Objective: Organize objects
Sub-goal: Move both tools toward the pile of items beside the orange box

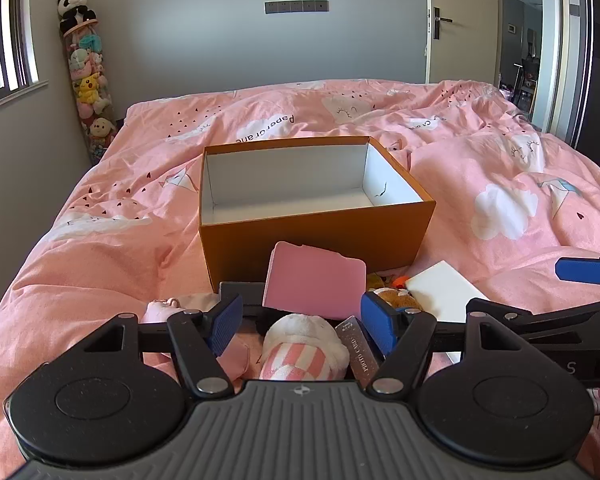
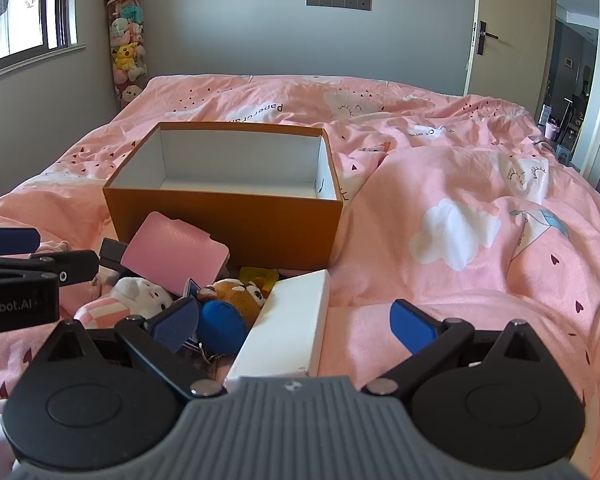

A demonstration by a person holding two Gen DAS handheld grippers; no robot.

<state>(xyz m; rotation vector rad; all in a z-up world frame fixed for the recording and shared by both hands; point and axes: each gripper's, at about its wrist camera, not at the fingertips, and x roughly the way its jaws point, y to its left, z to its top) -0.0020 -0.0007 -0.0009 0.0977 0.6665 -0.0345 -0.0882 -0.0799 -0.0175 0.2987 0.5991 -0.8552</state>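
both wrist views tilt down, close over the bed (image 1: 100,240), sharing the orange box (image 2: 228,224).

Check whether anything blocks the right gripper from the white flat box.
Nothing visible does: the white flat box lies between the open right gripper's fingers, with only a blue round pouch beside it.

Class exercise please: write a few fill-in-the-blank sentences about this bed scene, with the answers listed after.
1. The orange box on the bed is ____ inside.
2. The pink card leans against the ____.
3. Both the left tool and the right tool are ____.

Answers: empty; box; open
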